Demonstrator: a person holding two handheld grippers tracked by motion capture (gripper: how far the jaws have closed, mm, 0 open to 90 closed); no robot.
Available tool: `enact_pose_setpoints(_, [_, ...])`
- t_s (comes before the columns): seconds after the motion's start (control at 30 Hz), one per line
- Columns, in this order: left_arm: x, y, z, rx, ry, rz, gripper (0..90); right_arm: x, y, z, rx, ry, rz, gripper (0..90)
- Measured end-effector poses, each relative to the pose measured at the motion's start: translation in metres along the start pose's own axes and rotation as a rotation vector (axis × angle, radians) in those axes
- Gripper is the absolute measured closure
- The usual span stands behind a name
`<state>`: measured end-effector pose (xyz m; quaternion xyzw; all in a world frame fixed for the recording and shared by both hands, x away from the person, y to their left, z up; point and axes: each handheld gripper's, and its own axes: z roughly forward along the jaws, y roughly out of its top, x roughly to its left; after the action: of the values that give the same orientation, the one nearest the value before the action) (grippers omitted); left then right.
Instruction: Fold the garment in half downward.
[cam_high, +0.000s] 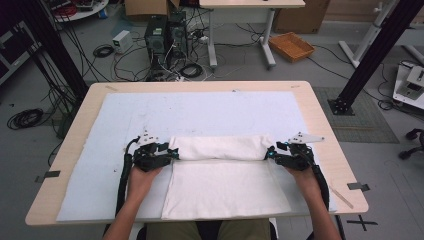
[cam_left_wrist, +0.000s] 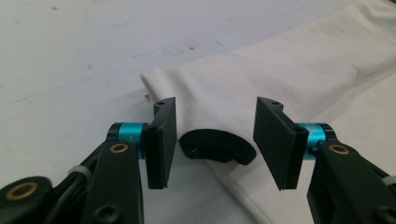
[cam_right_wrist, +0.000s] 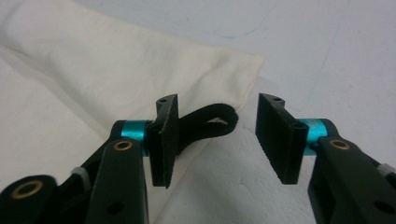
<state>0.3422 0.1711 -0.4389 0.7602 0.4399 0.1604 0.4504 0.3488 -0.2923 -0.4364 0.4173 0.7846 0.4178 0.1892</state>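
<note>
A white cloth (cam_high: 225, 185) lies on the near half of the table, its far edge folded over into a thick band (cam_high: 220, 147). My left gripper (cam_high: 172, 154) sits at the band's left end and my right gripper (cam_high: 270, 154) at its right end, each held by a hand. In the left gripper view the jaws (cam_left_wrist: 217, 140) stand apart with the cloth's folded corner (cam_left_wrist: 210, 88) lying between and beyond them, untouched by the pads. In the right gripper view the jaws (cam_right_wrist: 217, 140) are likewise spread around the other corner (cam_right_wrist: 224, 74), without pressing on it.
A pale mat (cam_high: 125, 125) covers the wooden table (cam_high: 320, 115). Beyond the far edge the floor holds cables, computer cases (cam_high: 162, 35), a desk's legs (cam_high: 267, 37) and an orange tray (cam_high: 291, 46). Black frame posts (cam_high: 372, 55) stand at either side.
</note>
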Motion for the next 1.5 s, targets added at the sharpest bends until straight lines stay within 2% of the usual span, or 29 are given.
enact_pose_setpoints(0.07, [0.000,-0.002,0.005,0.039,-0.004,0.010,58.4,0.001,-0.001,0.006,0.036,-0.004,-0.022,56.5])
enact_pose_setpoints(0.1, [0.000,-0.002,0.005,0.039,-0.004,0.010,67.2,0.001,-0.001,0.006,0.036,-0.004,-0.022,56.5])
enact_pose_setpoints(0.13, [0.000,-0.004,0.007,0.043,-0.010,0.020,67.2,0.001,-0.001,0.008,0.053,0.005,-0.023,62.2])
enact_pose_setpoints(0.17, [0.000,-0.005,0.006,0.025,-0.008,0.019,82.6,0.002,-0.003,0.009,0.077,0.007,-0.042,79.4])
enact_pose_setpoints(0.23, [-0.002,-0.005,0.001,-0.011,-0.010,0.024,84.4,0.003,-0.003,0.007,0.070,0.010,-0.070,89.6])
enact_pose_setpoints(0.37, [-0.007,-0.006,-0.014,-0.089,-0.045,0.054,84.5,0.005,-0.003,-0.007,-0.007,0.028,-0.077,90.0])
enact_pose_setpoints(0.47, [-0.011,-0.007,-0.025,-0.126,-0.064,0.071,84.5,0.004,-0.004,-0.014,-0.035,0.030,-0.067,89.9])
enact_pose_setpoints(0.57, [-0.012,-0.010,-0.027,-0.135,-0.073,0.071,84.4,0.000,-0.005,-0.012,-0.066,-0.001,0.016,57.4])
enact_pose_setpoints(0.63, [-0.011,-0.012,-0.025,-0.128,-0.071,0.069,84.5,-0.003,-0.004,-0.007,-0.067,-0.006,0.073,48.4])
enact_pose_setpoints(0.7, [-0.011,-0.013,-0.024,-0.122,-0.072,0.069,84.5,-0.002,-0.003,-0.003,-0.055,-0.015,0.077,48.2])
enact_pose_setpoints(0.73, [-0.011,-0.014,-0.025,-0.127,-0.080,0.070,84.6,0.001,-0.003,0.008,0.018,0.000,0.046,65.4])
enact_pose_setpoints(0.77, [-0.011,-0.014,-0.026,-0.130,-0.081,0.071,84.7,0.001,-0.003,0.009,0.032,0.009,0.033,73.7])
enact_pose_setpoints(0.8, [-0.011,-0.014,-0.026,-0.130,-0.081,0.071,84.7,0.001,-0.003,0.009,0.032,0.009,0.033,73.7])
enact_pose_setpoints(0.83, [-0.011,-0.015,-0.028,-0.139,-0.090,0.069,84.8,0.005,-0.003,0.006,0.041,0.025,-0.023,90.0])
enact_pose_setpoints(0.87, [-0.011,-0.015,-0.028,-0.139,-0.090,0.069,84.8,0.005,-0.003,0.006,0.041,0.025,-0.023,90.0])
enact_pose_setpoints(0.9, [-0.012,-0.018,-0.033,-0.148,-0.104,0.073,84.8,0.006,-0.002,-0.003,-0.008,0.041,-0.043,90.0])
enact_pose_setpoints(0.97, [-0.014,-0.020,-0.039,-0.168,-0.123,0.073,84.8,0.009,-0.003,-0.015,-0.055,0.050,-0.056,90.0])
enact_pose_setpoints(1.07, [-0.016,-0.022,-0.045,-0.182,-0.136,0.077,84.8,0.009,-0.007,-0.026,-0.078,0.053,-0.063,90.0])
enact_pose_setpoints(1.1, [-0.017,-0.024,-0.049,-0.182,-0.136,0.082,84.8,0.007,-0.008,-0.026,-0.081,0.035,-0.040,76.4])
enact_pose_setpoints(1.13, [-0.017,-0.024,-0.049,-0.182,-0.136,0.082,84.8,0.007,-0.008,-0.026,-0.081,0.035,-0.040,76.4])
enact_pose_setpoints(1.17, [-0.018,-0.026,-0.047,-0.178,-0.134,0.067,84.8,0.003,-0.008,-0.017,-0.077,-0.001,0.036,53.1])
enact_pose_setpoints(1.27, [-0.016,-0.027,-0.044,-0.167,-0.135,0.064,84.8,0.002,-0.003,0.001,-0.048,-0.028,0.069,44.6])
enact_pose_setpoints(1.3, [-0.017,-0.027,-0.041,-0.164,-0.133,0.061,84.8,0.002,-0.001,0.009,-0.019,-0.030,0.059,47.1])
enact_pose_setpoints(1.33, [-0.017,-0.027,-0.041,-0.159,-0.133,0.061,84.8,0.003,0.000,0.014,0.018,-0.032,0.052,56.0])
enact_pose_setpoints(1.37, [-0.018,-0.027,-0.041,-0.158,-0.132,0.062,84.8,0.003,0.000,0.017,0.054,-0.023,0.029,72.8])
enact_pose_setpoints(1.4, [-0.018,-0.027,-0.041,-0.158,-0.132,0.062,84.8,0.003,0.000,0.017,0.054,-0.023,0.029,72.8])
enact_pose_setpoints(1.43, [-0.018,-0.028,-0.041,-0.161,-0.132,0.061,84.8,0.005,0.000,0.014,0.055,-0.003,-0.016,83.8])
enact_pose_setpoints(1.47, [-0.018,-0.028,-0.041,-0.161,-0.132,0.061,84.8,0.005,0.000,0.014,0.055,-0.003,-0.016,83.8])
enact_pose_setpoints(1.5, [-0.017,-0.029,-0.044,-0.164,-0.134,0.054,84.8,0.007,0.002,0.002,0.000,0.021,-0.029,84.7])
